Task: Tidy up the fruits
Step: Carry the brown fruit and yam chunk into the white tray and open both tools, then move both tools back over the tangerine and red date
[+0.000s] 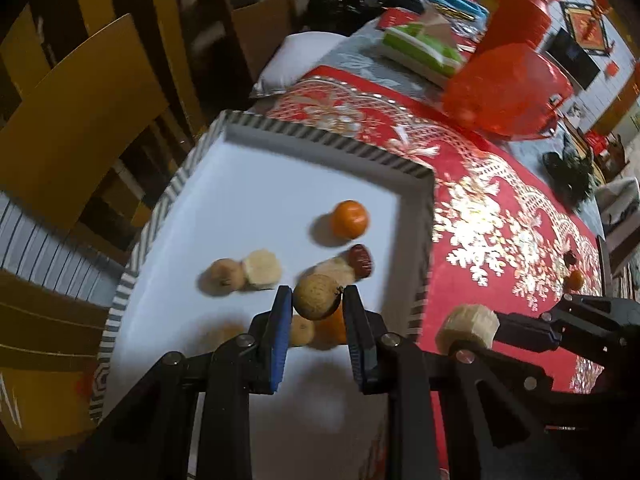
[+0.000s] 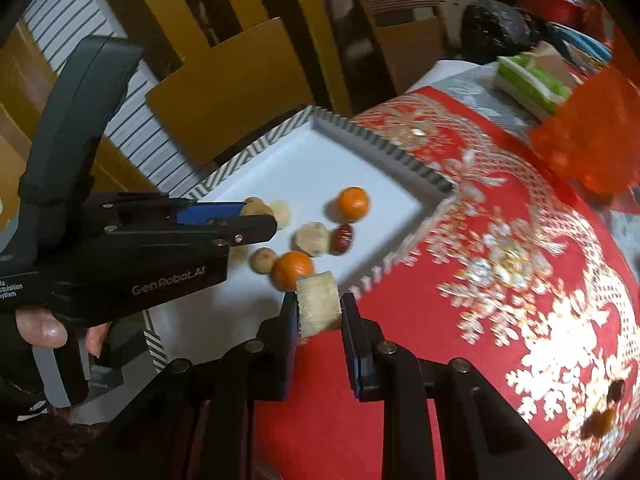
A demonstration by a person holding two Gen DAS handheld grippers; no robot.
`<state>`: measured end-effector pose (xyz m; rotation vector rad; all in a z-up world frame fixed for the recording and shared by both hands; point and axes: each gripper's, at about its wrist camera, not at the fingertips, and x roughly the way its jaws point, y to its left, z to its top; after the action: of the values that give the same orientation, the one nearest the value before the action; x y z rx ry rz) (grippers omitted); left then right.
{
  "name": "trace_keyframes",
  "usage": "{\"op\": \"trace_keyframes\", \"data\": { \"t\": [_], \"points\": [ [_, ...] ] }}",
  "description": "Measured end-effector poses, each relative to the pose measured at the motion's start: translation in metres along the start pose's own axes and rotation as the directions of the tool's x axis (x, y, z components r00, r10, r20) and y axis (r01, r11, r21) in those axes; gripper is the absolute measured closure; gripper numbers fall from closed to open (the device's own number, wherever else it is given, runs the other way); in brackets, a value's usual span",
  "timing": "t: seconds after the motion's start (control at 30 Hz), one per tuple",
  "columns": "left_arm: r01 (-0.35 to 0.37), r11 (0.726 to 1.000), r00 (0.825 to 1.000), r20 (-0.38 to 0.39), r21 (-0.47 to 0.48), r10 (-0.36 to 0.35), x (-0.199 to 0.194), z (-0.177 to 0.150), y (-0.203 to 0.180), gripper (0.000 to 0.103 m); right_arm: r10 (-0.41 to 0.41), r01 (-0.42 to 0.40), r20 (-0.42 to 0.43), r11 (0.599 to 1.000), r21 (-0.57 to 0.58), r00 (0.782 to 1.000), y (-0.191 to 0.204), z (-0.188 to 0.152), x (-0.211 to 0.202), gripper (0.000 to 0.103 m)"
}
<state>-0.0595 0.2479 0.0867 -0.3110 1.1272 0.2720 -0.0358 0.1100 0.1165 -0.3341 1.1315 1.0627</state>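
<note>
The left hand-held gripper [image 1: 317,298] is clamped on a round brown fruit [image 1: 317,297], its blue-padded fingers pressing it from both sides. It hangs over the near part of the white tray [image 1: 256,200] with the striped rim. The right hand-held gripper [image 2: 319,309] is closed on a pale, cut chunk of fruit [image 2: 319,305], which sits between its two fingers just off the tray's near right edge, above the red cloth [image 2: 500,280].

On the tray lies the sorted fruit. An orange [image 1: 349,219] rests toward the tray's far right side. Just nearer than it, a dark red date [image 1: 360,261] touches a pale chunk [image 1: 334,270]. Toward the tray's left, a brown round fruit [image 1: 222,276] and another pale chunk [image 1: 262,267] lie touching each other. Under the left hand-held gripper, partly hidden by it, lie a second orange [image 2: 293,269] and a small brown fruit [image 2: 263,261], side by side near the tray's near edge.

The tray stands on the bench at the left edge of the red cloth with gold pattern. Well beyond the tray's far right corner sits a red plastic bag [image 1: 508,88], and behind that a green and white packet [image 1: 420,46]. On the cloth far to the tray's right lie two small fruits [image 2: 604,416], blurred. Wooden chairs [image 1: 80,112] stand beyond the tray's left side. A hand [image 2: 44,328] grips the left tool's handle.
</note>
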Motion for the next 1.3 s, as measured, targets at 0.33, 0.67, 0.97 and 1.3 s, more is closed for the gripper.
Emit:
{"op": "trace_keyframes", "data": {
  "t": [0.33, 0.67, 0.97, 1.3],
  "points": [
    [-0.022, 0.998, 1.000, -0.020, -0.059, 0.021, 0.009, -0.005, 0.031, 0.078, 0.055, -0.058, -0.054, 0.997, -0.054, 0.997, 0.028, 0.010, 0.030, 0.080],
    [-0.030, 0.996, 0.999, -0.039, -0.081, 0.027, 0.018, -0.005, 0.042, 0.078, 0.087, -0.095, -0.100, 0.993, -0.075, 0.991, 0.039, 0.012, 0.053, 0.080],
    [-0.034, 0.996, 0.998, -0.047, -0.081, 0.030, 0.020, -0.006, 0.047, 0.078, 0.114, -0.122, -0.134, 0.991, -0.056, 0.984, 0.037, 0.013, 0.071, 0.080],
    [-0.041, 0.994, 0.997, -0.075, -0.097, 0.034, 0.029, -0.008, 0.055, 0.078, 0.129, -0.141, -0.200, 0.989, -0.048, 0.971, 0.038, 0.015, 0.102, 0.079]
  ]
}}
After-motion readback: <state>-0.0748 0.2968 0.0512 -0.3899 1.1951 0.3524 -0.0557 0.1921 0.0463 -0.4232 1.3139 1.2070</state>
